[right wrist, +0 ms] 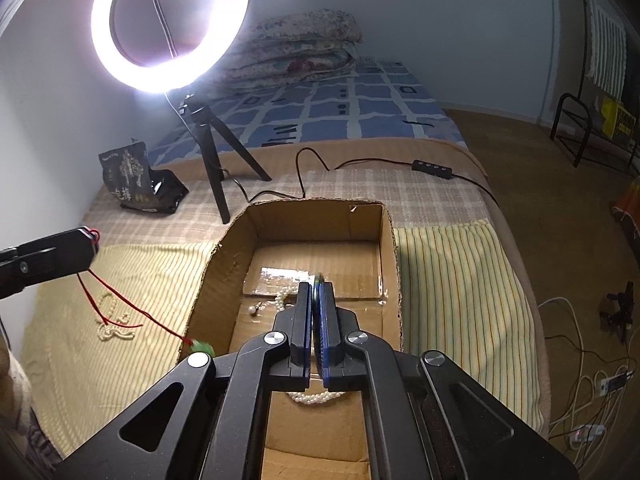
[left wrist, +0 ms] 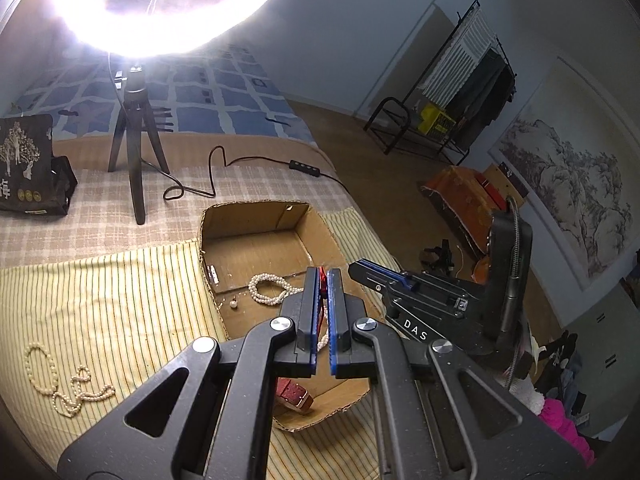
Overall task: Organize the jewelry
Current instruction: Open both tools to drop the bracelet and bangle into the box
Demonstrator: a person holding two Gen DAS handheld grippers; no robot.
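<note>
Your left gripper has its fingers pinched tight on a red cord; the cord hangs down from the fingers to a little green charm, just left of the cardboard box; your right gripper is squeezed on something thin and dark that I cannot make out, over the box; a pearl necklace lies in the box under both; another pearl strand lies on the striped cloth, left of the box.

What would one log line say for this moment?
left gripper: shut on red cord | right gripper: shut on dark disc | both over cardboard box
</note>
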